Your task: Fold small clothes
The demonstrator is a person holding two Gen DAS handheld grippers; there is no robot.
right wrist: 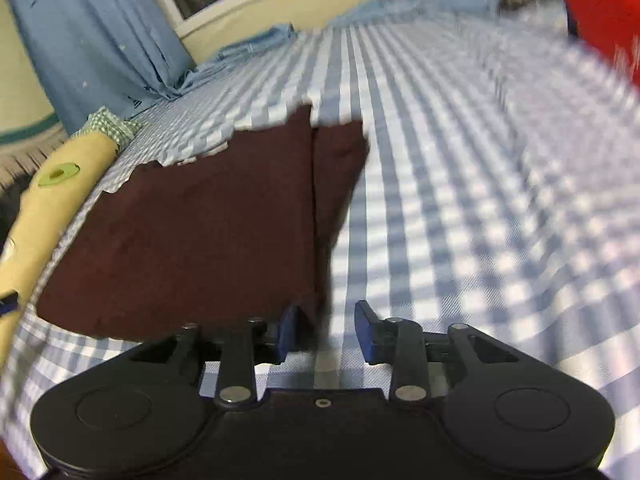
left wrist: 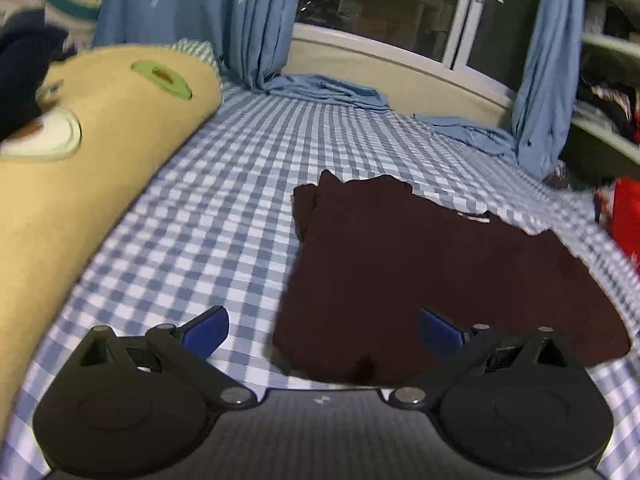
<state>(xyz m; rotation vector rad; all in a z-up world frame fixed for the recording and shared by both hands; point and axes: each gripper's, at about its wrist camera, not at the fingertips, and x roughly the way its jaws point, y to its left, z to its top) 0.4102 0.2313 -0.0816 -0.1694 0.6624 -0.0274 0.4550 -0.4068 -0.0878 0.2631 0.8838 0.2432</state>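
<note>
Blue-and-white checked bedding [left wrist: 224,184] covers the bed that carries everything, with a dark window [left wrist: 384,4] and pale blue curtains [left wrist: 192,12] at its far end. Left gripper [left wrist: 324,330] hangs above the sheet with its jaws spread wide and nothing between them; its blue pads [left wrist: 206,330] sit at the near left corner of the dark maroon garment [left wrist: 420,272], one pad over the bare check and the other over the cloth. Right gripper [right wrist: 326,330] has its jaws partly apart, with only checked sheet showing in the gap; its left pad [right wrist: 289,330] lies at the garment's [right wrist: 192,232] near right corner, and whether it touches the fabric cannot be told. That garment lies flat on the bed, folded into a rough rectangle, with a narrow flap running along its right edge in the right wrist view. Left of the garment a long tan pillow [left wrist: 92,152] printed with green avocado shapes lies along the bed's edge. Right of the garment, at the frame edge, something red [left wrist: 626,212] shows, blurred.
</note>
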